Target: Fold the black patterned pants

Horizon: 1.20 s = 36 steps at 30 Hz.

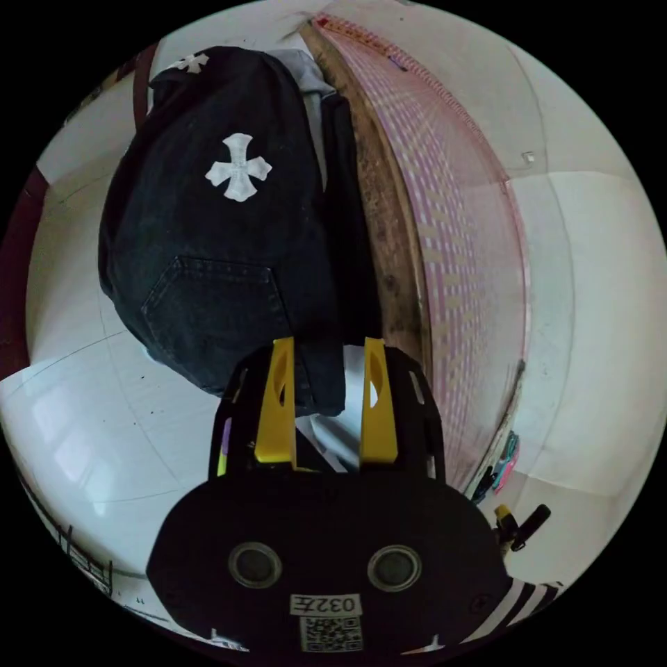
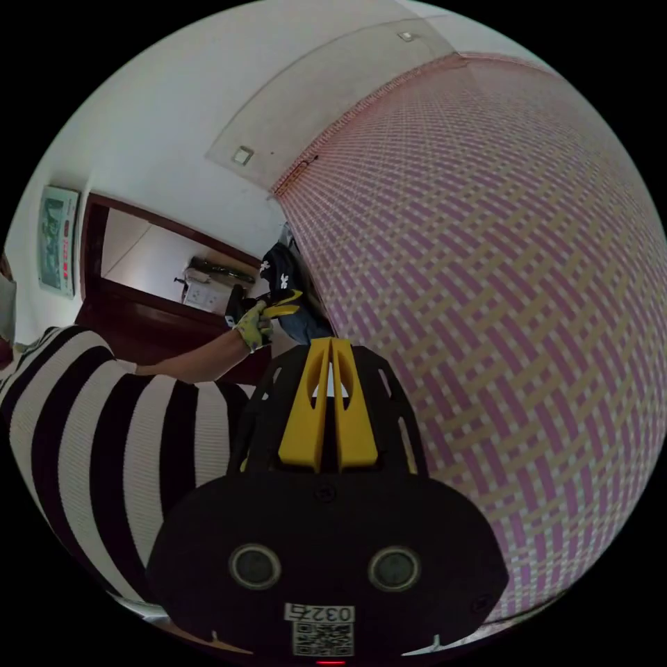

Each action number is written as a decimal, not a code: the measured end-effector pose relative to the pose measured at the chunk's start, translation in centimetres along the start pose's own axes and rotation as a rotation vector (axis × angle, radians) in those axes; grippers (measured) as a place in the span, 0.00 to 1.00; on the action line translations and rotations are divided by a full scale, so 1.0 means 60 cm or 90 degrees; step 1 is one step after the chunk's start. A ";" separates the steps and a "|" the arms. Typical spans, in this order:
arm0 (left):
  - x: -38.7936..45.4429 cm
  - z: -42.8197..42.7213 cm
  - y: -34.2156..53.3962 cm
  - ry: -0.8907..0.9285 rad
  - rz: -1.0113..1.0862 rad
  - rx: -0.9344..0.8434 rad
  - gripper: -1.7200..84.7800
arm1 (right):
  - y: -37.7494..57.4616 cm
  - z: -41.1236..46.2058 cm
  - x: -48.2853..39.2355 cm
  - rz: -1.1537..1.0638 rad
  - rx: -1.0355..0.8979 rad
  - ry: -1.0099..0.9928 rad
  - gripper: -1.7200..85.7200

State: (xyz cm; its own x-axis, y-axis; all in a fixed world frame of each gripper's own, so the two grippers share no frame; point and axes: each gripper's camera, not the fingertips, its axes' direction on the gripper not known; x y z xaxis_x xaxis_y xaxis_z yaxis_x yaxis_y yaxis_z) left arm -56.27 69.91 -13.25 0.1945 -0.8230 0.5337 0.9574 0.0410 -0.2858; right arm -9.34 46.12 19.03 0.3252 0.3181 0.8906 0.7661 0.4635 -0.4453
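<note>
Black patterned pants point(image 1: 222, 229) heaped at edge of pink woven mat point(image 1: 458, 229), draping over dark side of bed; white cross print and back pocket facing up. Left gripper point(image 1: 326, 347) just beside pants' near hem, jaws parted, nothing between them. In right gripper view, right gripper point(image 2: 331, 342) above mat, jaws closed together, empty; person's gloved hand point(image 2: 253, 326) near pants, striped sleeve point(image 2: 104, 431) alongside.
</note>
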 end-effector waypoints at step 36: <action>0.105 -0.709 0.076 0.895 0.508 0.355 0.01 | 0.102 -0.086 0.043 -0.042 0.115 -0.056 0.01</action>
State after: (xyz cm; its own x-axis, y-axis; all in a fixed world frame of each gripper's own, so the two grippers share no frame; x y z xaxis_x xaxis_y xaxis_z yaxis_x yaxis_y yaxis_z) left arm -59.79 40.82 -45.08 0.5947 -0.3172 -0.7387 0.7356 0.5855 0.3407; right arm -0.97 45.51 19.07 0.2213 0.3492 0.9105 0.6695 0.6245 -0.4022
